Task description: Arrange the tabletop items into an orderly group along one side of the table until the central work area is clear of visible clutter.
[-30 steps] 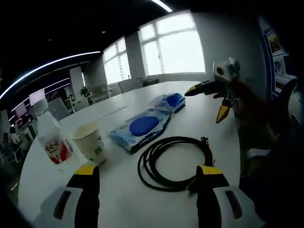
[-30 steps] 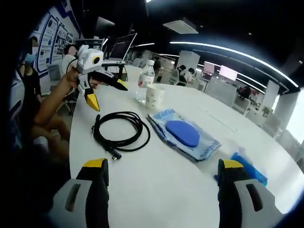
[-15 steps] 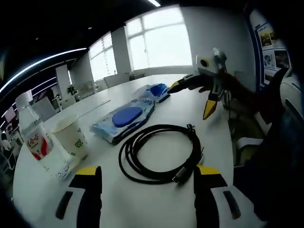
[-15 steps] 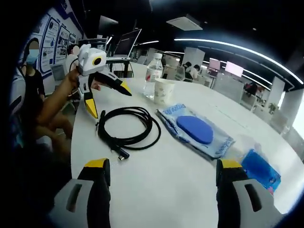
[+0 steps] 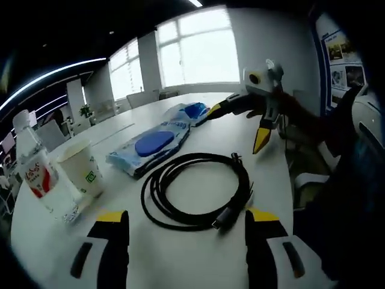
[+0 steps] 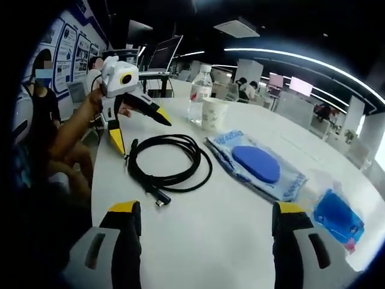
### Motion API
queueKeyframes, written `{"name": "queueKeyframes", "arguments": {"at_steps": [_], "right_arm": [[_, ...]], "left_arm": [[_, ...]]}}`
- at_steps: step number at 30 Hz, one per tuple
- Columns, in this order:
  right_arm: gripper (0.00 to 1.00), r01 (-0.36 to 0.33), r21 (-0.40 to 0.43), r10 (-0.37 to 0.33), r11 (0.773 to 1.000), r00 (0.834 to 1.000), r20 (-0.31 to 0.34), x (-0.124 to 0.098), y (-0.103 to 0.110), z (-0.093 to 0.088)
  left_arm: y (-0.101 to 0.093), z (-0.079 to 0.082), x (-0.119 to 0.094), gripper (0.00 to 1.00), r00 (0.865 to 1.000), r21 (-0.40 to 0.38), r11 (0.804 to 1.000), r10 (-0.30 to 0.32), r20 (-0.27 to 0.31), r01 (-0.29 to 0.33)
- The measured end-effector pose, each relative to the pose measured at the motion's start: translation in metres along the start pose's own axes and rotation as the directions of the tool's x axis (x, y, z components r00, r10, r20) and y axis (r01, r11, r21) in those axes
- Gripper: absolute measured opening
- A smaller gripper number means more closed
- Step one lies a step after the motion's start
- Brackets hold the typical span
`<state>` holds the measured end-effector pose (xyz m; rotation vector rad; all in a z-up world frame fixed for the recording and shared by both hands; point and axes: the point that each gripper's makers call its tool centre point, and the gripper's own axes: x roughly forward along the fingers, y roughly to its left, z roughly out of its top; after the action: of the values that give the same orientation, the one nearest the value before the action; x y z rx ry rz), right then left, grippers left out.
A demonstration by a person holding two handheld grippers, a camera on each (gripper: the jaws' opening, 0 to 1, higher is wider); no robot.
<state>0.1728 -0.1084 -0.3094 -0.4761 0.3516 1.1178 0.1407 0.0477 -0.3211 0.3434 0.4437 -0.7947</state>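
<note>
Cable [image 5: 195, 189] lies nearest, a black coil on the white table [image 5: 180, 265] just ahead of the left gripper [image 5: 186, 226], whose jaws stand wide apart and empty. Beyond it sit the wipes pack [image 5: 147, 147] and small blue packet [image 5: 191, 111], with paper cup [image 5: 80, 174] and water bottle [image 5: 36, 177] off to the side. The right gripper [image 6: 201, 220] is likewise spread and holds nothing. Likely trouble: pinching one loop could unwind the coil across the centre, or a sweep could topple the cup.
</note>
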Motion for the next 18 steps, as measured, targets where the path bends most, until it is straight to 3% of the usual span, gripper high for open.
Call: {"name": "queueKeyframes", "arguments": {"at_steps": [18], "right_arm": [[0.75, -0.074, -0.013, 0.074, 0.997, 0.997, 0.000, 0.016, 0.019, 0.006]], "left_arm": [[-0.004, -0.002, 0.002, 0.75, 1.000, 0.008, 1.000, -0.026, 0.008, 0.026]]}}
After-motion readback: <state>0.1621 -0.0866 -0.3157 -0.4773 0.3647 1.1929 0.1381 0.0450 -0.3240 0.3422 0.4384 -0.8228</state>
